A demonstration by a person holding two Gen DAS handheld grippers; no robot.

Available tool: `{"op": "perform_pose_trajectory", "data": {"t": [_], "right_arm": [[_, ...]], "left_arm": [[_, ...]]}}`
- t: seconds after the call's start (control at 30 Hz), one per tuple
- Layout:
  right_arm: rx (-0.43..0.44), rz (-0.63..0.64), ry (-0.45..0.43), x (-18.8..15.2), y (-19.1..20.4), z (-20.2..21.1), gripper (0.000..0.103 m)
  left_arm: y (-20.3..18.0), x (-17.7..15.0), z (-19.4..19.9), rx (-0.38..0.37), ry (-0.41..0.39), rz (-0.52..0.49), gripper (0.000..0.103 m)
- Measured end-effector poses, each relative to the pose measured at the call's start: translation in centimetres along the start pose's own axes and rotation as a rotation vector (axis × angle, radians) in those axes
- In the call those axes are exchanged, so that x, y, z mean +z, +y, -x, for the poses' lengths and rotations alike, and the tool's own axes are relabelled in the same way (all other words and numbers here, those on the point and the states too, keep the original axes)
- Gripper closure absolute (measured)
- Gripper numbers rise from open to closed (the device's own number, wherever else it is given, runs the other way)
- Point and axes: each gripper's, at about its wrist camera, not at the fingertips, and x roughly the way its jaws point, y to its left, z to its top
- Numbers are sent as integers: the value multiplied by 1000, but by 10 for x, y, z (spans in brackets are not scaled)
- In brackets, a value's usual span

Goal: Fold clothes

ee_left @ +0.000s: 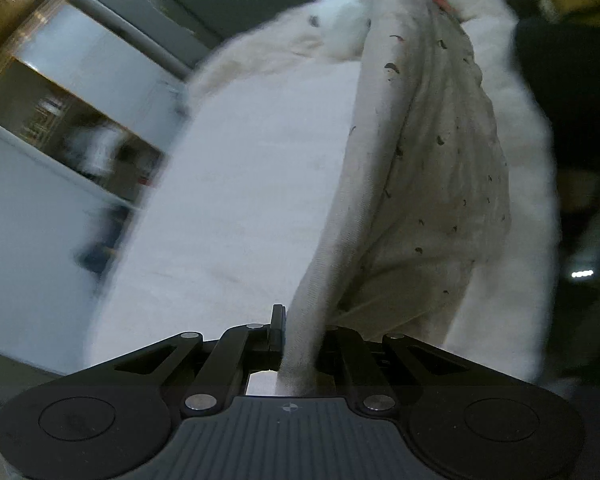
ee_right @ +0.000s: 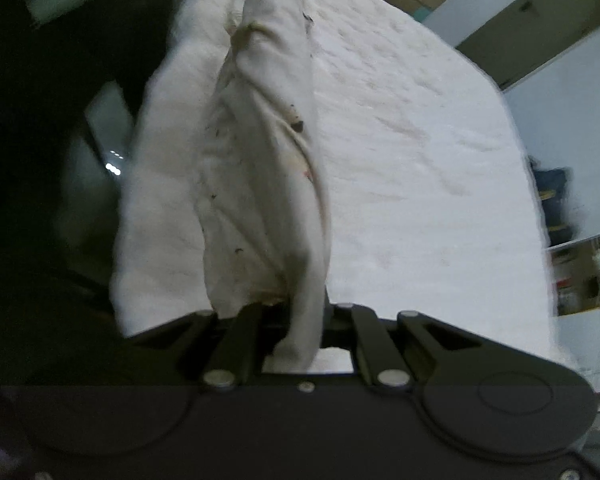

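A cream garment (ee_left: pixel 428 168) with small dark specks hangs stretched between my two grippers, above a white fluffy cover (ee_left: pixel 240 200). In the left wrist view my left gripper (ee_left: pixel 300 344) is shut on a thick hem of that garment, which rises away to the upper right. The right wrist view shows my right gripper (ee_right: pixel 300 320) shut on another bunched edge of the garment (ee_right: pixel 260 168), whose folds run up toward the top of the frame. The fingertips of both grippers are mostly hidden by cloth.
The white fluffy cover (ee_right: pixel 420 140) spreads over a wide surface below. White cabinets and an open shelf (ee_left: pixel 72 140) stand beyond it, with shelves of small items (ee_right: pixel 588 276) at the right. A dark area with a lit device (ee_right: pixel 112 160) lies off the cover's edge.
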Motion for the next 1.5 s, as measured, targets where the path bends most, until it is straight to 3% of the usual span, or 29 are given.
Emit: {"op": "perform_pose_trajectory", "data": {"t": [0.03, 0.1, 0.17, 0.27, 0.47, 0.53, 0.6, 0.63, 0.73, 0.8, 0.83, 0.87, 0.9, 0.93, 1.0, 1.13, 1.17, 1.23, 1.3, 1.33, 1.37, 1.43, 1.5], "right_arm": [[28, -16, -6, -1, -6, -2, 99], [157, -91, 1, -11, -41, -34, 99], [245, -150, 28, -23, -69, -75, 99], [325, -268, 88, -45, -116, -162, 99], [329, -427, 158, -79, -179, -290, 99], [346, -464, 157, -91, -193, -306, 96], [327, -484, 183, -101, -202, -315, 89], [283, -488, 206, -105, -204, -317, 81], [79, -480, 280, -112, -206, -314, 82], [-64, -456, 291, -109, -199, -302, 83], [-90, -459, 281, -106, -198, -296, 82], [-135, -486, 246, -97, -193, -282, 81], [-167, -529, 198, -87, -184, -267, 75], [-179, -547, 170, -79, -176, -260, 70], [-217, -561, 53, -53, -133, -234, 60], [-213, -651, -66, -20, -62, -219, 56], [-190, -786, -97, -17, -45, -222, 56], [-58, -1196, -276, -32, -15, -230, 53], [-7, -1470, -370, -55, 3, -240, 52], [-4, -1548, -388, -72, 1, -236, 52], [0, -1756, -431, -91, 14, -246, 52], [38, -1911, -469, -106, 22, -263, 52], [96, -2152, -516, -129, 36, -293, 53]], "left_arm": [[5, -1, -9, -44, 8, 9, 98], [30, -6, -60, -243, 53, 48, 98], [47, -11, -121, -346, 117, 62, 98], [69, -17, -216, -401, 206, 71, 98], [122, -45, -332, -565, 260, 259, 94], [133, -59, -342, -569, 281, 307, 83], [146, -77, -348, -537, 293, 368, 80], [151, -85, -346, -516, 285, 403, 80], [169, -114, -328, -387, 215, 589, 80], [172, -132, -300, -312, 102, 756, 80], [170, -140, -284, -282, 36, 842, 78], [162, -148, -262, -256, -49, 945, 75], [153, -154, -242, -229, -123, 1034, 63], [141, -153, -227, -204, -164, 1093, 46], [129, -144, -209, -173, -205, 1170, 31], [75, -125, -188, -172, -278, 1366, 25], [52, -124, -184, -171, -306, 1456, 25], [29, -125, -182, -169, -324, 1524, 24], [14, -132, -189, -217, -323, 1552, 24], [7, -136, -193, -241, -323, 1566, 25], [-1, -139, -197, -266, -322, 1580, 25], [-15, -147, -205, -314, -321, 1608, 25], [-29, -153, -212, -374, -322, 1624, 25]]}}
